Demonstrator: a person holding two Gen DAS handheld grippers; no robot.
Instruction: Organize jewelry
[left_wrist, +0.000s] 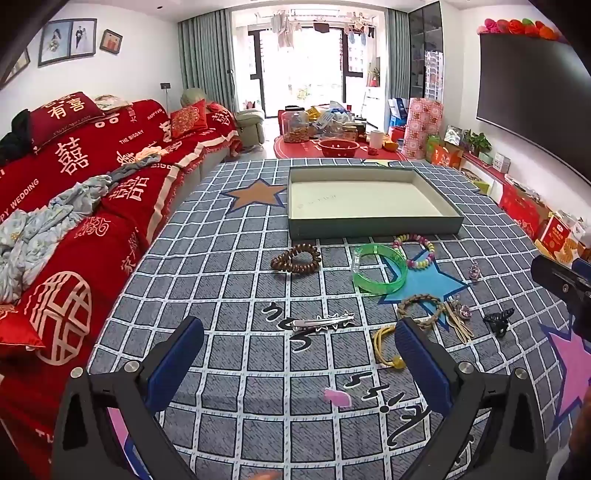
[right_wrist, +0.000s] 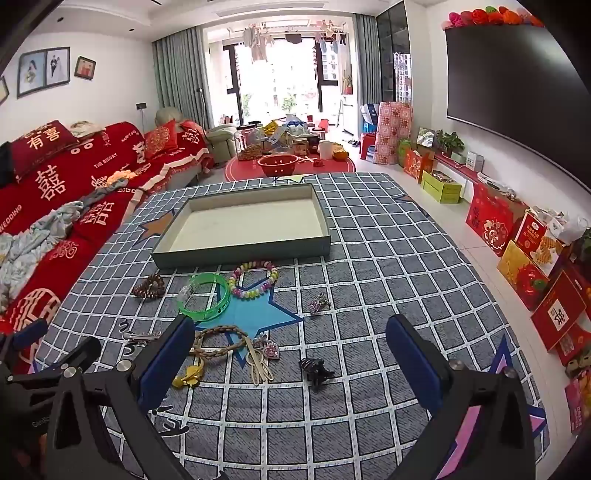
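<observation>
Daylight is streaming through the balcony doors (left_wrist: 303, 70) between grey-green curtains (left_wrist: 205, 59). A red-covered sofa (left_wrist: 92, 177) is lining the left wall, facing a wall-mounted television (right_wrist: 513, 77).

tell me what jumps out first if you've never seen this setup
A shallow empty box sits in the middle of a checked cloth, with hair ties and bracelets scattered in front of it, the green bangle brightest among them. A red sofa cover fills the left side. Both grippers, left and right, hang open above the cloth.
</observation>
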